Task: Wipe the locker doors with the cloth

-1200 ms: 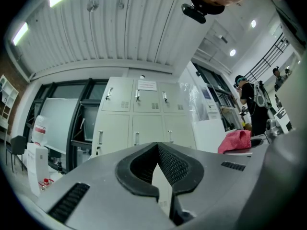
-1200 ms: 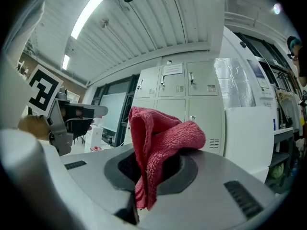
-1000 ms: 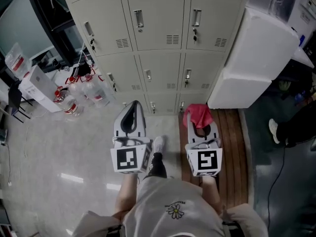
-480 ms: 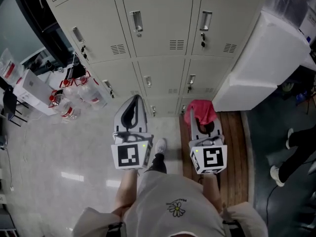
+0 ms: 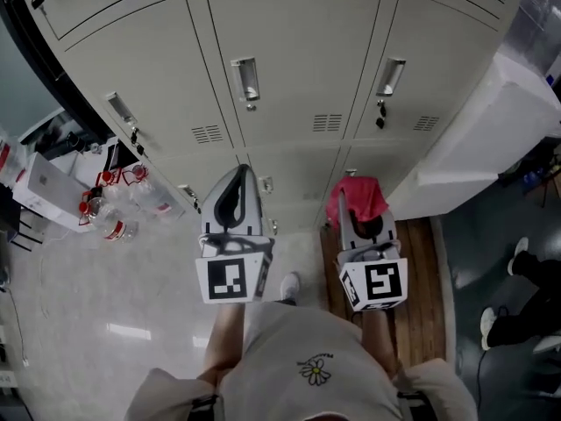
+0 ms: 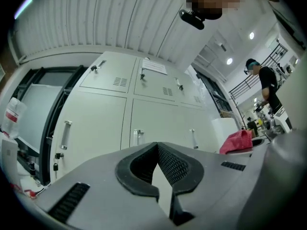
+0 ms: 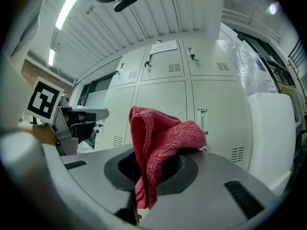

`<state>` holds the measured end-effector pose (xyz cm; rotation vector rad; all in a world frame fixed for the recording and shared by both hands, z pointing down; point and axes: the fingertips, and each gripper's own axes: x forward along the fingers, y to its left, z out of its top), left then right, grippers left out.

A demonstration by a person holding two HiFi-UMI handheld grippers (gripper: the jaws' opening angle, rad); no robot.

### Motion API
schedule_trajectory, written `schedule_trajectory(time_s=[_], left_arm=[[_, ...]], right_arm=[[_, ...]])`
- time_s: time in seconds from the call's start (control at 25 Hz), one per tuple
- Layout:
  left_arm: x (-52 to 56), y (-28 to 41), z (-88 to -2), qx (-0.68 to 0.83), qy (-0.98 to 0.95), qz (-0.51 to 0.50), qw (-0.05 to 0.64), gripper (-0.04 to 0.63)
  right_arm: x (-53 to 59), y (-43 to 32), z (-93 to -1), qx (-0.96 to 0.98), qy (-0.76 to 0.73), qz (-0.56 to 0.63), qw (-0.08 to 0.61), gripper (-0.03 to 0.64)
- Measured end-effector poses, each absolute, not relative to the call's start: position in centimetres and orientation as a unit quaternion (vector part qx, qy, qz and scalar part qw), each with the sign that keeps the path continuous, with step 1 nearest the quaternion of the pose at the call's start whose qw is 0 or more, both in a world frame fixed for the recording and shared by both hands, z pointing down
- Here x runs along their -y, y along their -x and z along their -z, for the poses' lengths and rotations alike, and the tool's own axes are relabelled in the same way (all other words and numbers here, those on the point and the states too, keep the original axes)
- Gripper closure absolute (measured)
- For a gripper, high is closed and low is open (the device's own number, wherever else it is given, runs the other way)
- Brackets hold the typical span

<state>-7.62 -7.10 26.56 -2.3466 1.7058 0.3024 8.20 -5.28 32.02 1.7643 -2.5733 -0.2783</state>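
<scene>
Your right gripper [image 5: 358, 220], seen from the head view, is clamped on the red cloth [image 5: 355, 196], which bunches up over its tips. Your left gripper [image 5: 239, 175], just beside it, has its jaws brought together on nothing. Both point at the doors [image 5: 298, 60] and are held near them, but neither the cloth nor a jaw touches the metal. In the left gripper view the jaws meet at their tips, with only a pale slit lower down and nothing caught between them. The doors stand ahead across a clear gap, and the cloth shows at the right edge. In the right gripper view the cloth is pinched deep between the jaws, its folded bulk standing up out of them and a tail hanging below, with the doors behind it and apart from it. By this showing you have the cloth in hand and are in place, but the wiping itself looks not yet begun. No door bears a streak or mark to tell whether it has been done, so count every door in view as left.
</scene>
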Motion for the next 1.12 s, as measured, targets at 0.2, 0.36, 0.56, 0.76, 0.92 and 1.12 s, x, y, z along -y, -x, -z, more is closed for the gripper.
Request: schedule_trajectory(time_s=[0.2,0.36,0.56,0.76,0.92,1.12], left_arm=[[12.5,8.5,-26.3,-0.572,0.804,-0.107,0.121,0.580],[15.3,9.0,-27.3,-0.573,0.806,-0.101,0.110,0.580],[16.6,9.0,-28.3,-0.580,0.803,-0.093,0.103,0.580],[16.5,9.1,-28.1,-0.592,0.795,-0.093,0.091,0.580],[16.5,8.9,-28.0,-0.599,0.789,-0.092,0.097,0.580],[16.8,8.4,-28.2,-0.604,0.787,-0.087,0.094,0.580]], right_arm=[[10.6,-6.8,-31.7,0.814,-0.572,0.098,0.005,0.586],[13.1,-5.8,-31.7,0.815,-0.571,0.103,0.014,0.586],[15.0,-5.5,-31.6,0.821,-0.560,0.113,0.012,0.586],[15.3,-5.5,-31.0,0.829,-0.548,0.113,0.005,0.586],[15.9,-6.0,-31.6,0.831,-0.546,0.110,0.016,0.586],[16.2,-6.2,-31.9,0.835,-0.539,0.109,0.017,0.586]])
